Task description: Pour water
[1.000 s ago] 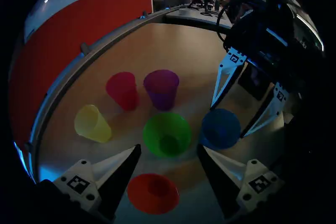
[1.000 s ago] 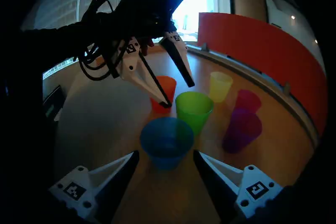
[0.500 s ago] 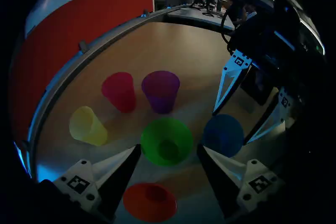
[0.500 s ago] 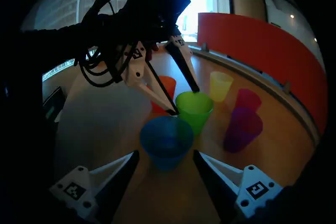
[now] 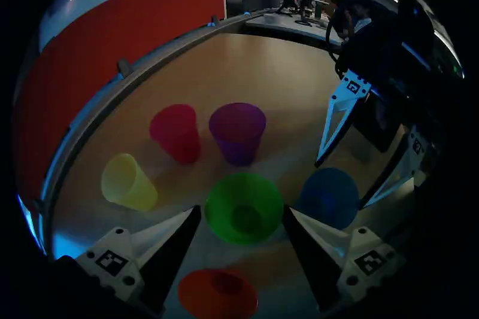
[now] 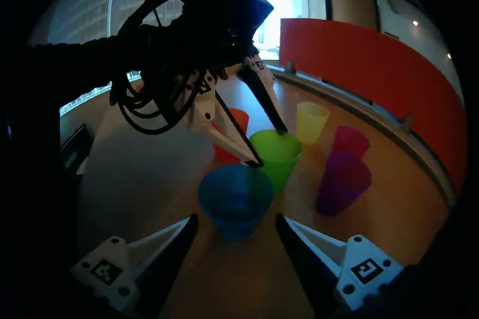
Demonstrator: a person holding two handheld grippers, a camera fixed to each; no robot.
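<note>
The left tongs slant down from the far left over the table, with black cables looping beside their dark body. They are wide open, one finger on each side of the green cup, level with its rim; I cannot tell if they touch it. The right tongs lie low and point forward, also open and holding nothing, and the blue cup stands just ahead between the tips. The green cup is just left of the blue one. An orange cup stands nearer, and yellow, pink and purple cups stand farther away.
</note>
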